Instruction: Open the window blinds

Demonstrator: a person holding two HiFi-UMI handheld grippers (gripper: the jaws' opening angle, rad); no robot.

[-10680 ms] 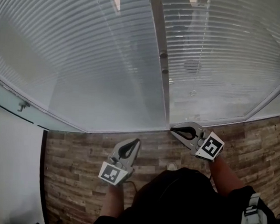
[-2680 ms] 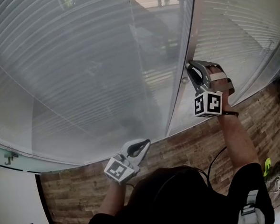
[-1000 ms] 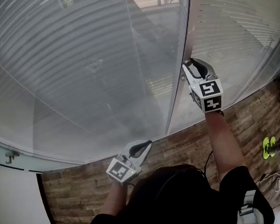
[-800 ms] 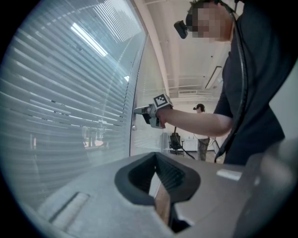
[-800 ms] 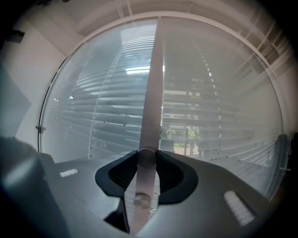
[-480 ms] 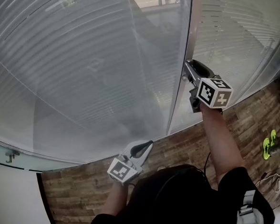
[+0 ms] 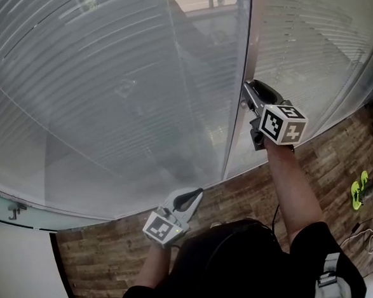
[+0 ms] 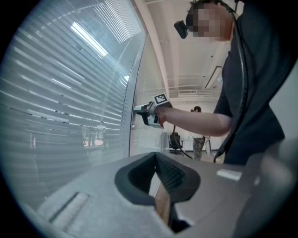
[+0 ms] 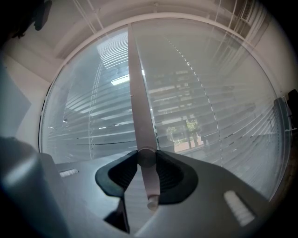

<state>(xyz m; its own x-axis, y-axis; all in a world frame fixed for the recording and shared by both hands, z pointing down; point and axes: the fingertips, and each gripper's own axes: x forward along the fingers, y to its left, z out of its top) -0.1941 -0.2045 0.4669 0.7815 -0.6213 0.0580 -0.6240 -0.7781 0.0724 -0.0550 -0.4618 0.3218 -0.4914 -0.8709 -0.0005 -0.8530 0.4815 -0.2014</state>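
Right gripper: jaws pinched round blind knob set squarely between them; left gripper: jaws pressed together, empty.

No words, numbers, brands or signs legible anywhere. Only black-and-white square code patterns, on the cube behind the right tongs and on the cube behind the left tongs; no letters or digits in them.
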